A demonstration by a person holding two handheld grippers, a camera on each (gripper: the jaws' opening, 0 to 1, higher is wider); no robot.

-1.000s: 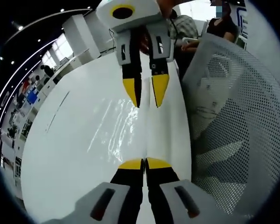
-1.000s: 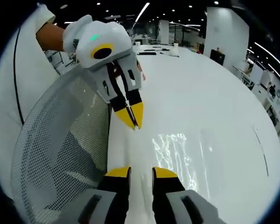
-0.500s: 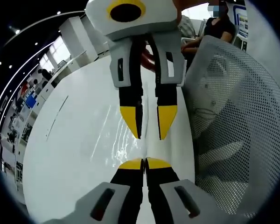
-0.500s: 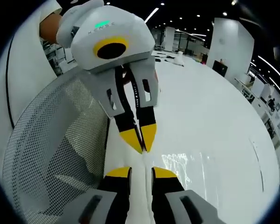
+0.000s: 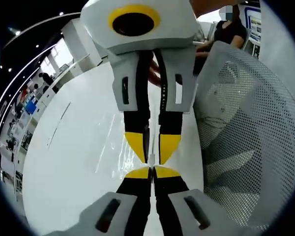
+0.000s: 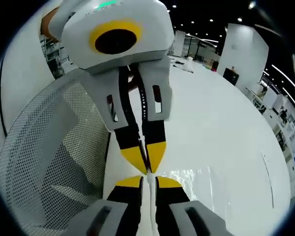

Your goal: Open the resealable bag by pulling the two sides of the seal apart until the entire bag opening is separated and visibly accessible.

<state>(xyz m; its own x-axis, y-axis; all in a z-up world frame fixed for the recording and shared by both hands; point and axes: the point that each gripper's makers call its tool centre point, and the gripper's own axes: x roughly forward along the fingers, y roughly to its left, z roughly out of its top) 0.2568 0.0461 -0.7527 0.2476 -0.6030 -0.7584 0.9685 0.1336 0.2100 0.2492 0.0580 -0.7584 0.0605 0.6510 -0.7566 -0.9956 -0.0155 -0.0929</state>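
Clear resealable bag (image 5: 123,147) lies flat on the white table (image 5: 64,162) near its edge beside a mesh chair (image 5: 246,137), left tongs (image 5: 152,172) and right tongs (image 6: 148,181) tip-to-tip, both clamped on its seal strip, table bare beyond.

Your right gripper (image 6: 147,180) rises from 6 o'clock, its yellow-tipped jaws drawn close together with a thin white edge of the resealable bag (image 6: 149,196) running up between them. Straight ahead, toward 12 o'clock, the left gripper (image 6: 148,160) points back at you, its yellow tips nearly meeting yours and closed to a narrow slit. The bag's clear film glints on the white table (image 6: 226,128) at about 4 o'clock. A white mesh chair back (image 6: 49,162) curves from 8 to 10 o'clock, beside the table edge.
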